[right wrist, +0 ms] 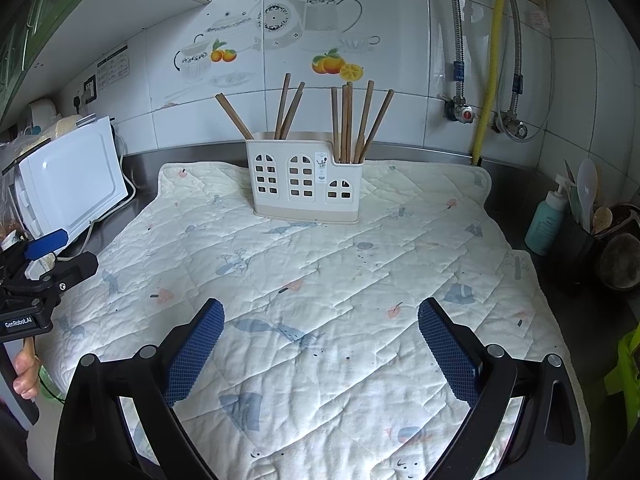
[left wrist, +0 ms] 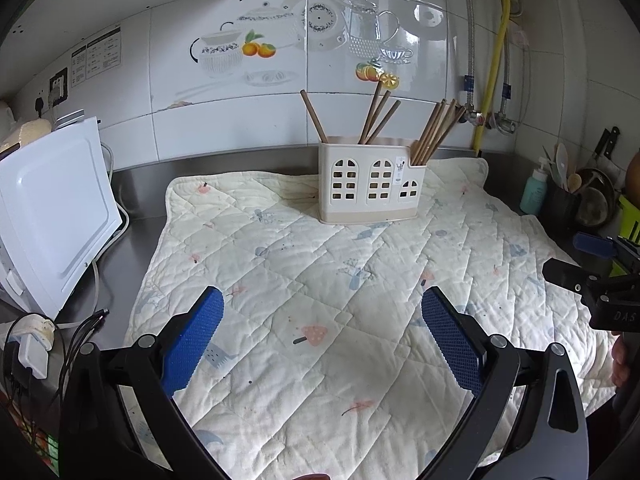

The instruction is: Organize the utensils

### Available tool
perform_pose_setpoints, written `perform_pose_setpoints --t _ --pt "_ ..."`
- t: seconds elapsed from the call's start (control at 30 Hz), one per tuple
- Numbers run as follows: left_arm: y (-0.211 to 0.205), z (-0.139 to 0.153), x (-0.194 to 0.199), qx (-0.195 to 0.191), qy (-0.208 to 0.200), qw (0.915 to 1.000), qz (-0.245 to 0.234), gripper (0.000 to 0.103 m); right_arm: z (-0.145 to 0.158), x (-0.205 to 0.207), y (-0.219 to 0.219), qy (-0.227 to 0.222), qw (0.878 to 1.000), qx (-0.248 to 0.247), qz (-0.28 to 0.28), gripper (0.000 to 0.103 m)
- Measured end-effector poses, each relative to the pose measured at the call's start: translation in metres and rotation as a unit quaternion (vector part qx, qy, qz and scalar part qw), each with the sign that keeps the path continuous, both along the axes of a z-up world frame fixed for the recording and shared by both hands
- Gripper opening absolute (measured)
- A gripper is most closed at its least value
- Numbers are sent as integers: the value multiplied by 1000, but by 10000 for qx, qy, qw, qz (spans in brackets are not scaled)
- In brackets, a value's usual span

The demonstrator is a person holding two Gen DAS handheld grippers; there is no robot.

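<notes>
Microwave (left wrist: pixel 52 208) at left, clear of work. We hold left gripper (left wrist: pixel 322 344) low over quilted mat (left wrist: pixel 320 280), jaws spread, empty. Holder (left wrist: pixel 370 184) at mat's back; chopsticks (left wrist: pixel 436 132) upright inside, apparently all sorted. Right gripper (right wrist: pixel 320 354) likewise spread, empty.

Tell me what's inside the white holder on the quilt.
The holder has brown chopsticks standing in it: a few spread in the taller section, a tighter bunch in the lower right section. Their lower ends are hidden behind its walls, as is anything lying at the bottom.
</notes>
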State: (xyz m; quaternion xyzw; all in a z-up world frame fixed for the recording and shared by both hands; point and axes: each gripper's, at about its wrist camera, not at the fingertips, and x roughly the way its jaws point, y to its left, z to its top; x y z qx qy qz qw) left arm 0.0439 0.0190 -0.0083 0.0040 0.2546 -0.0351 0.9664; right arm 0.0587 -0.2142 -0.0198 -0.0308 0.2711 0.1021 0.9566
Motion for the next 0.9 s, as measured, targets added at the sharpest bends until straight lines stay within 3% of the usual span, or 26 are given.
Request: perform_pose_setpoints --t 0.9 --pt "-2 -4 -1 2 69 10000 13 98 0 -1 1 -9 10000 -6 11 94"
